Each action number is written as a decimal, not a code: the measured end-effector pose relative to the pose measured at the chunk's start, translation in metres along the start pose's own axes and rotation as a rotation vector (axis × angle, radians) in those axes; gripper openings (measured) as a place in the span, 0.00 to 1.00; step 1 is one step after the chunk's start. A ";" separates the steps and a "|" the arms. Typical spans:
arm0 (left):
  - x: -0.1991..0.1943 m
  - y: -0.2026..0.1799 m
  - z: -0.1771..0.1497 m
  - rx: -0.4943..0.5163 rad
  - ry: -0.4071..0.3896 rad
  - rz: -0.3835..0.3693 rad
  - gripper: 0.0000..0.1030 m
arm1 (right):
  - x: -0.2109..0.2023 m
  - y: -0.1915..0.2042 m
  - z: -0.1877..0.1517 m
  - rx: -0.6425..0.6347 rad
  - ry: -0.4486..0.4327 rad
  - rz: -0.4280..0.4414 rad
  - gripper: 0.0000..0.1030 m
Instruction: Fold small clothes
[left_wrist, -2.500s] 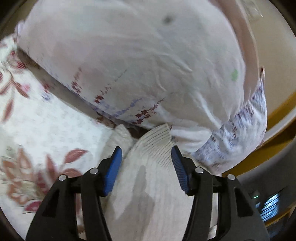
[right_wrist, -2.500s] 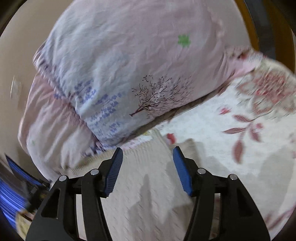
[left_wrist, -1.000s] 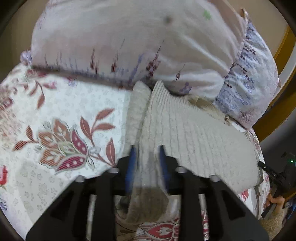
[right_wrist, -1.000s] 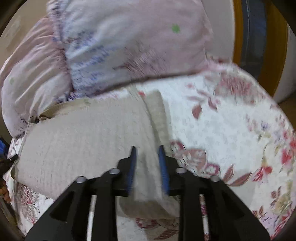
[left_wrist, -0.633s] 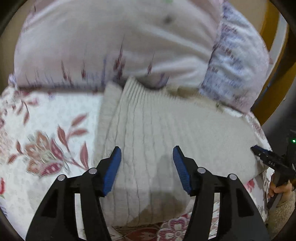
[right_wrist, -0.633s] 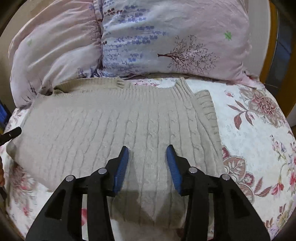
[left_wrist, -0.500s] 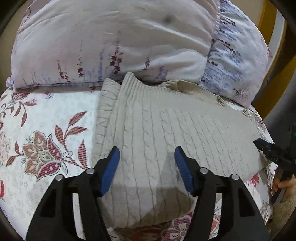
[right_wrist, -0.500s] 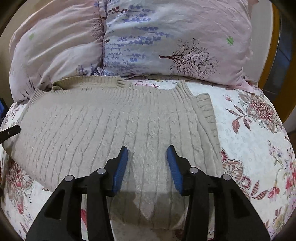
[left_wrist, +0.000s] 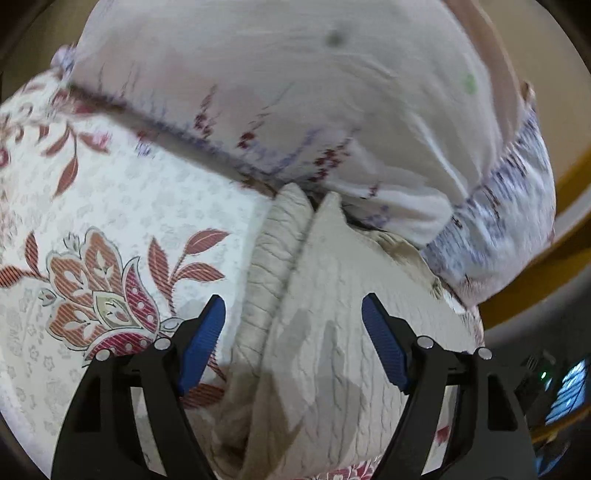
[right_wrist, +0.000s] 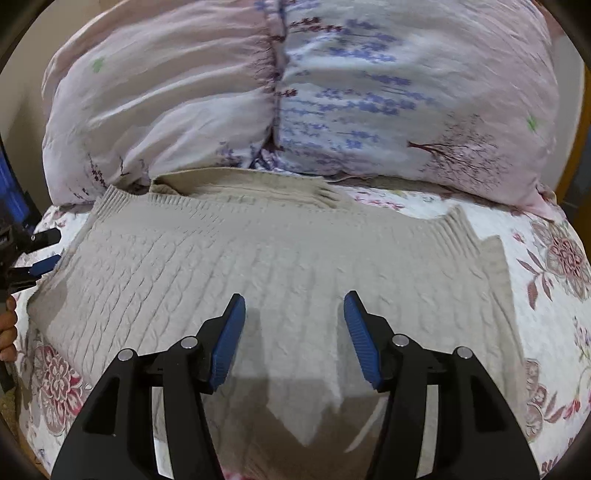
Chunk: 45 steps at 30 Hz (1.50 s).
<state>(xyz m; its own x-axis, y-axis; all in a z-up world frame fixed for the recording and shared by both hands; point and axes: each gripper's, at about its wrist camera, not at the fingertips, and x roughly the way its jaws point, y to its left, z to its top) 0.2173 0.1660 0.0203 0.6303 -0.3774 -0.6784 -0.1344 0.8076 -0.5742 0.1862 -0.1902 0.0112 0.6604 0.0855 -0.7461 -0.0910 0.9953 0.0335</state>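
A beige cable-knit sweater (right_wrist: 295, 251) lies spread flat on the floral bedspread (right_wrist: 554, 314), its neck toward the pillows. My right gripper (right_wrist: 294, 295) hovers over the sweater's middle. Its jaws are opening and the pads touch nothing. In the left wrist view my left gripper (left_wrist: 293, 299) stands over the sweater (left_wrist: 332, 266) where a ribbed sleeve (left_wrist: 269, 266) lies folded along its left edge. These jaws are opening too, and the knit lies below them, not pinched. The left gripper (right_wrist: 55, 249) also shows at the left edge of the right wrist view.
A pink pillow (right_wrist: 166, 92) and a lavender-print pillow (right_wrist: 406, 92) press against the sweater's far edge. A person's hand (right_wrist: 7, 325) shows at the far left. A yellow wooden frame (left_wrist: 535, 284) runs behind the bed on the right. The bedspread (left_wrist: 110, 203) lies bare left of the sweater.
A second ago both grippers were nearly shut on sweater fabric; both have let go and stand open. The left view has swung closer to the pillow and the sleeve edge.
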 end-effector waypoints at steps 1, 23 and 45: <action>0.004 0.003 0.002 -0.022 0.014 -0.005 0.74 | 0.004 0.002 -0.001 -0.008 0.015 -0.007 0.60; 0.030 -0.005 0.000 -0.098 0.090 -0.107 0.43 | 0.011 0.006 -0.007 -0.047 0.006 -0.030 0.63; -0.009 -0.102 0.005 0.012 -0.005 -0.354 0.15 | 0.012 0.006 -0.007 -0.040 0.005 -0.034 0.63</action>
<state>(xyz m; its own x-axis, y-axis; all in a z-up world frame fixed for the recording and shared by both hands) 0.2294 0.0895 0.0875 0.6399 -0.6328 -0.4360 0.1022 0.6324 -0.7679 0.1880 -0.1833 -0.0024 0.6601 0.0517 -0.7494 -0.0986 0.9950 -0.0183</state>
